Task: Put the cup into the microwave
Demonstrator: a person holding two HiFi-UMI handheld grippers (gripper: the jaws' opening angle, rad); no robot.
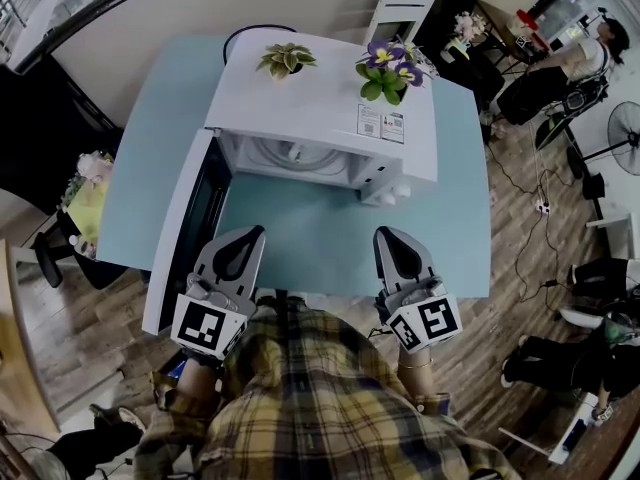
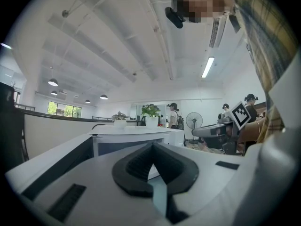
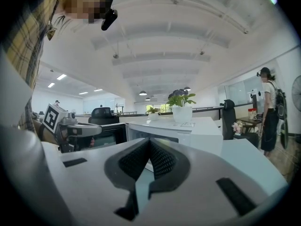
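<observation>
A white microwave (image 1: 320, 108) stands on a light blue table (image 1: 300, 233), its door (image 1: 190, 223) swung open to the left. The cavity shows a pale turntable; I cannot make out a cup in any view. My left gripper (image 1: 250, 232) hovers near the table's front edge, by the open door, jaws together and empty. My right gripper (image 1: 386, 232) is level with it to the right, also shut with nothing held. The left gripper view shows its closed tips (image 2: 151, 147) pointing at the microwave (image 2: 127, 138). In the right gripper view the closed tips (image 3: 149, 142) face the microwave (image 3: 188, 133).
Two potted plants sit on the microwave: a green one (image 1: 285, 60) and a purple-flowered one (image 1: 388, 68). A white chair (image 1: 400, 13) stands behind the table. A person (image 1: 560, 68) and a fan (image 1: 622, 133) are off to the right, with cables on the wood floor.
</observation>
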